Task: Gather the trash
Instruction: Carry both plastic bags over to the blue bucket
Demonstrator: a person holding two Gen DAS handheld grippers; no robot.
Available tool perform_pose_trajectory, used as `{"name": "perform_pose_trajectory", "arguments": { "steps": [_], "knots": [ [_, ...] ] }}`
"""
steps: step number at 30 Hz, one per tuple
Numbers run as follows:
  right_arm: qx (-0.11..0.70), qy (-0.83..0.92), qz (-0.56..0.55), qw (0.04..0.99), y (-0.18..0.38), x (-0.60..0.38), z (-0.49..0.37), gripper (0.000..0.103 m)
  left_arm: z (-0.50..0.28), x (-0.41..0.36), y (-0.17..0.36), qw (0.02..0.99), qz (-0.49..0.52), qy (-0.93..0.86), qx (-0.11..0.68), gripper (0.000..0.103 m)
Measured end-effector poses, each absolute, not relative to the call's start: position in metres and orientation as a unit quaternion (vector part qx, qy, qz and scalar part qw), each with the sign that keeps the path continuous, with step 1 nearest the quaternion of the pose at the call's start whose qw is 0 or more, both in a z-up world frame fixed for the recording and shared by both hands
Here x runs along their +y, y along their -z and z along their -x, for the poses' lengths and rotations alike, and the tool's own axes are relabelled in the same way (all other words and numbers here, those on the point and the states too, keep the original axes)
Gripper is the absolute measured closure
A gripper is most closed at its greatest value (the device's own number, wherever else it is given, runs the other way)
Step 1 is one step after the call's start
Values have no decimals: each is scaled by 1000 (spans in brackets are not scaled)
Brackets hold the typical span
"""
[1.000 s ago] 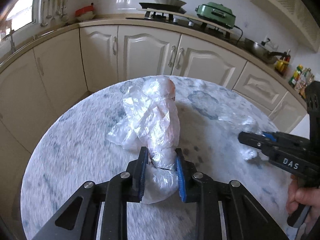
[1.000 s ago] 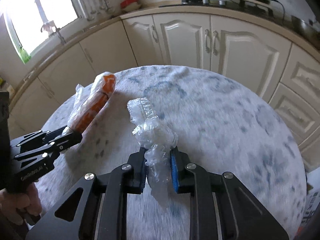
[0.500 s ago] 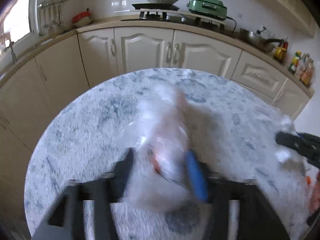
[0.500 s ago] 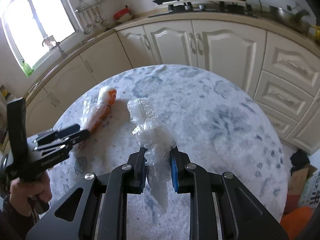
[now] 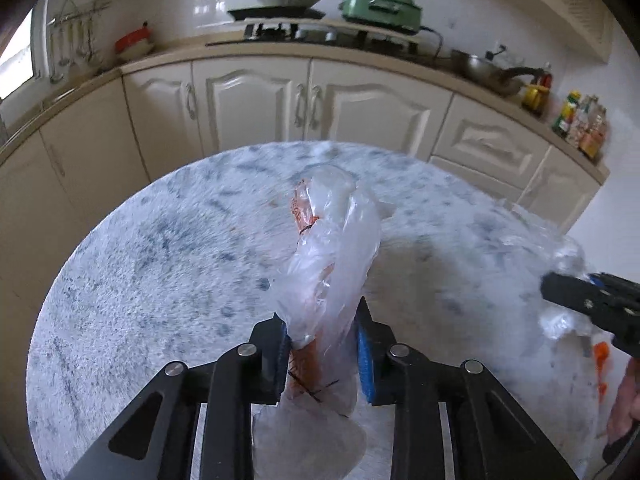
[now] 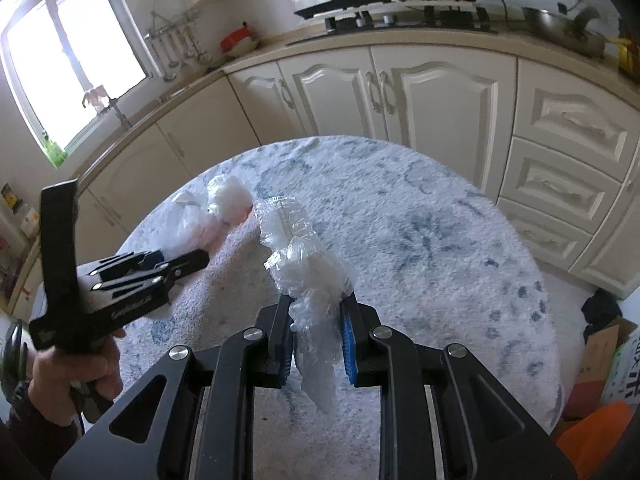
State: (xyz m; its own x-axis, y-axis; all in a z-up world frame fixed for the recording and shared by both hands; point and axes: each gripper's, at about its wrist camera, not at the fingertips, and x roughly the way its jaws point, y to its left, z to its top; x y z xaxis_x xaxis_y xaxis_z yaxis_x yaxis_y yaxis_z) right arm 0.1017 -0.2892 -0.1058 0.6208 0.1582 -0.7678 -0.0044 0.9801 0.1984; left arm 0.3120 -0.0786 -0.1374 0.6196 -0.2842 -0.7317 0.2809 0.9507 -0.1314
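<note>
My left gripper (image 5: 322, 336) is shut on a crumpled clear plastic bag with orange print (image 5: 328, 248) and holds it above the round marble table (image 5: 160, 264). My right gripper (image 6: 316, 328) is shut on a wad of clear plastic wrap (image 6: 304, 256), also lifted above the table (image 6: 440, 248). Each gripper shows in the other's view: the right gripper (image 5: 588, 300) at the right edge, the left gripper (image 6: 188, 260) at the left with its bag (image 6: 216, 216).
Cream kitchen cabinets (image 5: 256, 104) curve behind the table. A stove with a pan (image 5: 288, 4) and a green appliance (image 5: 380, 6) sit on the counter. A cardboard box and orange object (image 6: 600, 364) lie on the floor at right.
Both grippers have lifted their plastic trash higher off the table and drawn back. The left gripper's bag now hangs upright between the fingers.
</note>
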Motion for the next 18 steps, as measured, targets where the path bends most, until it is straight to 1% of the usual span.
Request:
{"name": "perform_pose_trajectory", "arguments": {
  "steps": [9, 18],
  "knots": [
    [400, -19, -106, 910, 77, -320, -75, 84, -271, -108, 99, 914, -13, 191, 358, 79],
    [345, 42, -120, 930, 28, -371, -26, 83, -217, -140, 53, 920, -25, 247, 303, 79]
  ]
}}
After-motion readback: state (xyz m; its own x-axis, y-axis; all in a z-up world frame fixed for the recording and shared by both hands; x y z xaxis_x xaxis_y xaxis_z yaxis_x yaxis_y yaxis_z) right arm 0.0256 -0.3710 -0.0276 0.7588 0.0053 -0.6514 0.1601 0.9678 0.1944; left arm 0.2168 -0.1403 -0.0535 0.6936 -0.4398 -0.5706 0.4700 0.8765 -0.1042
